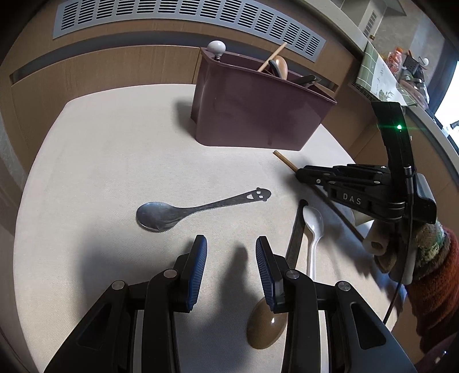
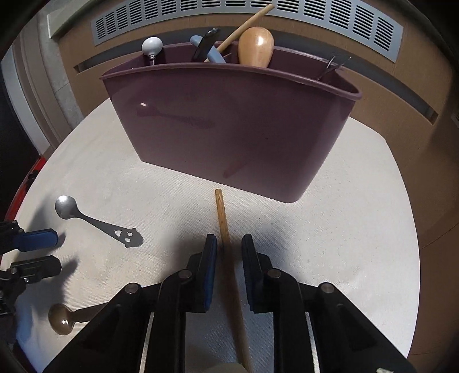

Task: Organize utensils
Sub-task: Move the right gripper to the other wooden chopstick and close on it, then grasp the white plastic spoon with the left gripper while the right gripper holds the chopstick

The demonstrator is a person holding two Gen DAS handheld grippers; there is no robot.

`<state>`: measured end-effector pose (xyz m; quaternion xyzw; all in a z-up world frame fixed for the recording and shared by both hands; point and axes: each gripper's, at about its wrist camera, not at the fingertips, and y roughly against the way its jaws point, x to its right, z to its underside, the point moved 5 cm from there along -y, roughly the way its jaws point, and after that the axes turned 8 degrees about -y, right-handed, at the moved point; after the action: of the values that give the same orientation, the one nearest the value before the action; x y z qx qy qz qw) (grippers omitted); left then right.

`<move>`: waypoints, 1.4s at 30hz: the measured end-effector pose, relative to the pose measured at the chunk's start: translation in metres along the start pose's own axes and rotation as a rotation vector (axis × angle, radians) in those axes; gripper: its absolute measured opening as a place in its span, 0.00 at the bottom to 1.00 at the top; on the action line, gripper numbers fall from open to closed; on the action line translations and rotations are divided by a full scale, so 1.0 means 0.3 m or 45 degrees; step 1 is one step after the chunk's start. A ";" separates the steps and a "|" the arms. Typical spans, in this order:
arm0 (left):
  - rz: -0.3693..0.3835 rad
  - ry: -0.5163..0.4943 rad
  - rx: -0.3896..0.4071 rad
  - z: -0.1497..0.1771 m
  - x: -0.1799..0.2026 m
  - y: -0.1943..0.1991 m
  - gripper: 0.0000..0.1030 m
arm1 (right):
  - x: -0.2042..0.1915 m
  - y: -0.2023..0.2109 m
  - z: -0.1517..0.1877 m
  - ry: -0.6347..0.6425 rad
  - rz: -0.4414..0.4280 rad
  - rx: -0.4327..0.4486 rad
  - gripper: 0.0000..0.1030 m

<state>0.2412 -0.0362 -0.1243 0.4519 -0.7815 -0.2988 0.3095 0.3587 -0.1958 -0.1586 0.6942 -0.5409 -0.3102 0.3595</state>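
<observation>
A maroon utensil holder stands at the back of the table with several utensils in it. My right gripper is open, its jaws on either side of a wooden stick that lies on the cloth; a gap shows on each side. The right gripper also shows in the left wrist view over the stick. My left gripper is open and empty above the cloth. A metal smiley-handled spoon, a brown spoon and a white plastic spoon lie on the table.
A dark flat utensil handle lies beside the white spoon. The round table has a beige cloth. A wood-panelled wall with a vent grille is behind it. A shelf with clutter is at the far right.
</observation>
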 end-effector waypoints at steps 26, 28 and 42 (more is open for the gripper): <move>-0.091 -0.461 -0.118 -0.061 0.370 -0.119 0.36 | 0.231 0.229 0.329 -0.323 -0.019 0.100 0.05; -0.092 -0.455 -0.133 -0.058 0.365 -0.125 0.36 | 0.234 0.233 0.327 -0.320 -0.017 0.106 0.05; 0.077 -0.418 -0.121 -0.062 0.408 -0.100 0.36 | 0.307 0.251 0.340 -0.387 0.037 0.132 0.06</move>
<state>0.2217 -0.1611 -0.1088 0.3580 -0.8198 -0.3956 0.2078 0.2558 -0.3141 -0.1556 0.6490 -0.6143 -0.3781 0.2418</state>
